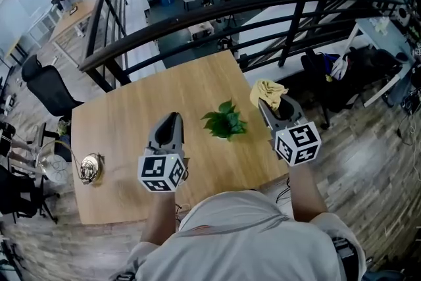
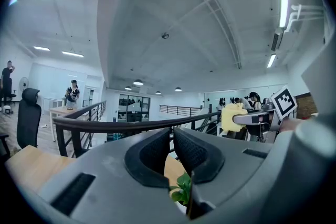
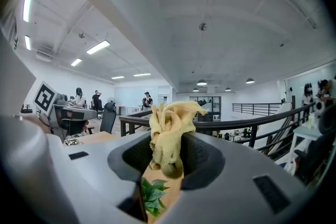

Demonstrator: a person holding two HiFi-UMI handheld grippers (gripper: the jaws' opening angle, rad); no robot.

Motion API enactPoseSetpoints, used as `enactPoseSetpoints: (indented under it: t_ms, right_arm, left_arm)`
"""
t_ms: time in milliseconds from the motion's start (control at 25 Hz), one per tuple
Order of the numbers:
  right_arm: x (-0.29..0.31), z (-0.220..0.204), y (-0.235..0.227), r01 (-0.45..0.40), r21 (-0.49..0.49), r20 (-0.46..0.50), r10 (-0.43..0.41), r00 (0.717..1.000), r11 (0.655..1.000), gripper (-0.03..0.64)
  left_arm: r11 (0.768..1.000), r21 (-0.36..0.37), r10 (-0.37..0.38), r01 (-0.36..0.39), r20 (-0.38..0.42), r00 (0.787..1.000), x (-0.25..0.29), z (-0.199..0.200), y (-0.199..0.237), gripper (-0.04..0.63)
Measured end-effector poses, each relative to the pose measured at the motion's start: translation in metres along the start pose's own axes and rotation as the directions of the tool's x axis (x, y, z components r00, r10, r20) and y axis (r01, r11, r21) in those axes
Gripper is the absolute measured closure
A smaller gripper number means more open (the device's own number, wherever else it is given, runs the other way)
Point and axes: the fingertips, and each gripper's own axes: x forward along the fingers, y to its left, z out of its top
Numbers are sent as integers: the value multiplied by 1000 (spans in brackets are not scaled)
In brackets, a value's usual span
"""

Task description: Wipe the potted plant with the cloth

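The potted plant [image 1: 225, 120] stands near the middle of a light wooden table [image 1: 125, 118], its green leaves spread and nothing touching it. The 2 claws are held on either side of it, both pointing away from the person toward the black railing [image 1: 217, 15] beyond the table's far edge.

The left claw [image 1: 173, 118] is left of the plant and clear of it. In the left gripper view its dark ribbed pads [image 2: 157, 150] are closed together with nothing between them, and a few leaves show below them through the gap in the claw body.

The right claw [image 1: 266, 104] is right of the plant, over the table's right edge. It grips the yellow cloth [image 1: 267, 91], which bunches up out of the tips in crumpled folds. The right gripper view shows the cloth [image 3: 170, 128] pinched between the 2 pads, 1 short end hanging below the pinch and the larger bundle rising above it; the plant's leaves [image 3: 153, 194] appear lower down, apart from the cloth.

Each claw carries a marker cube [image 1: 162, 172] near the person's hand. A shiny round object [image 1: 91, 168] lies near the table's left edge, well apart from the plant. A black office chair [image 1: 46, 85] stands on the floor past the table's left corner.
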Motion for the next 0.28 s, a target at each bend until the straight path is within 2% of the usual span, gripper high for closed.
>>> enactPoseSetpoints:
  t_ms: [280]
  right_arm:
    - [1, 3, 2, 8, 8, 4, -8, 1000, 1000, 430]
  left_arm:
    - [1000, 7, -10, 10, 3, 1000, -1, 3, 0, 561]
